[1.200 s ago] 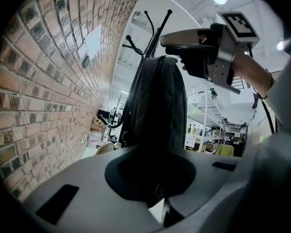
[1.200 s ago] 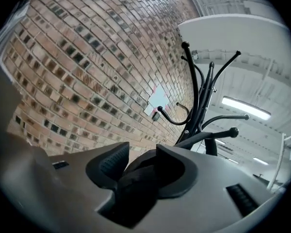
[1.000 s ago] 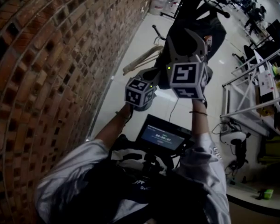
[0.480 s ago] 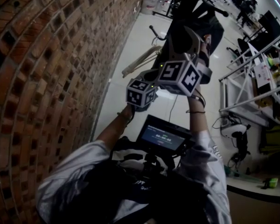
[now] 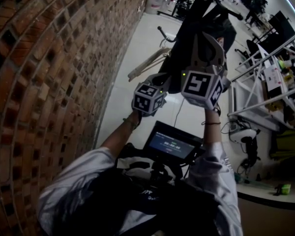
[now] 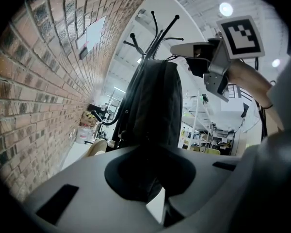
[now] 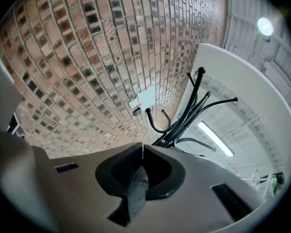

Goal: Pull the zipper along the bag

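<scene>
While the brick wall (image 5: 44, 92) fills one whole side, white floor (image 5: 120, 107) lies open beside it, and metal shelving (image 5: 273, 75) stands well apart from the bricks. Near the wall a black bag (image 6: 153, 101) hangs from a coat stand (image 6: 153, 28), with a clear gap between its edge and the bricks. The left gripper (image 6: 153, 152) is clamped on the bag's lower fabric. Further up the wall, by the stand's hooks, the right gripper (image 7: 142, 152) has just been closing and now pinches a grey strip (image 7: 135, 188).
</scene>
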Motion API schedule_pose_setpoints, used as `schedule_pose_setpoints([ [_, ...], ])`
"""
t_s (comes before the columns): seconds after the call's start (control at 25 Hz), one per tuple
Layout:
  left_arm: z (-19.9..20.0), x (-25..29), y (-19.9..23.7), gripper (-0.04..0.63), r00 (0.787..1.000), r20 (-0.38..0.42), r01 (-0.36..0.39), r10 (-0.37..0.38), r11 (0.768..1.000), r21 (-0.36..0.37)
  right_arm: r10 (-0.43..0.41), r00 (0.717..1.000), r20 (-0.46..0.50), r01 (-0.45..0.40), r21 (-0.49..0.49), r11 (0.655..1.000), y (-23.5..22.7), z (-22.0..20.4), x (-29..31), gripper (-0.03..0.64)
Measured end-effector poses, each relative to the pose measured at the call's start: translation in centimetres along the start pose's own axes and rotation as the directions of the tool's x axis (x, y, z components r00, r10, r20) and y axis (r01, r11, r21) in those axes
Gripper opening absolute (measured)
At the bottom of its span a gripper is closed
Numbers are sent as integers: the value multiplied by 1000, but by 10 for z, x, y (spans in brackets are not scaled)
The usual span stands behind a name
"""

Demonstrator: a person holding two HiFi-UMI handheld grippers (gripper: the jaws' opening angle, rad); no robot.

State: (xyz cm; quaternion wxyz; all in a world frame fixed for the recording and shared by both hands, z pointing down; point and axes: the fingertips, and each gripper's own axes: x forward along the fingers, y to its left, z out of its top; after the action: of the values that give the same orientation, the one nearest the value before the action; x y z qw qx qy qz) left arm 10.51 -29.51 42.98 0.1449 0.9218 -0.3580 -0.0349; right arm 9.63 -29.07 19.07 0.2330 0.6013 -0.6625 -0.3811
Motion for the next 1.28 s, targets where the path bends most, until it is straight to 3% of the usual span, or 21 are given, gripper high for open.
schedule_pose_setpoints([
  [0.36, 1, 3, -3, 18, 999, 28, 30, -30, 999, -13, 100, 995, 30, -104, 213, 972, -25, -10, 11, 6],
  [0.56, 3, 4, -4, 18, 997, 43, 62, -61, 998, -13, 175, 982, 66, -186, 233, 955, -28, -13, 13, 8],
  [0.76, 3, 2, -4, 18, 997, 47, 70, -69, 997, -17, 293, 948, 124, -318, 385, 866, -24, -4, 5, 3],
  [0.96, 5, -2, -8, 18, 990, 76, 122, -115, 988, -96, 361, 923, 135, -385, 369, 846, -14, 1, 0, 5],
  [1.08, 10, -7, -14, 17, 988, 78, 137, -131, 988, -70, 460, 875, 149, -482, 343, 806, 9, 9, -6, -3],
  [1.12, 10, -9, -16, 17, 989, 75, 135, -131, 989, -54, 479, 866, 142, -498, 316, 807, 19, 10, -8, -3],
  [1.16, 10, -9, -17, 17, 990, 71, 128, -125, 991, -38, 465, 877, 123, -481, 270, 834, 24, 10, -8, -3],
  [1.28, 11, -8, -19, 18, 991, 58, 122, -121, 992, -17, 330, 938, 107, -343, 138, 929, 18, 4, -3, -2],
])
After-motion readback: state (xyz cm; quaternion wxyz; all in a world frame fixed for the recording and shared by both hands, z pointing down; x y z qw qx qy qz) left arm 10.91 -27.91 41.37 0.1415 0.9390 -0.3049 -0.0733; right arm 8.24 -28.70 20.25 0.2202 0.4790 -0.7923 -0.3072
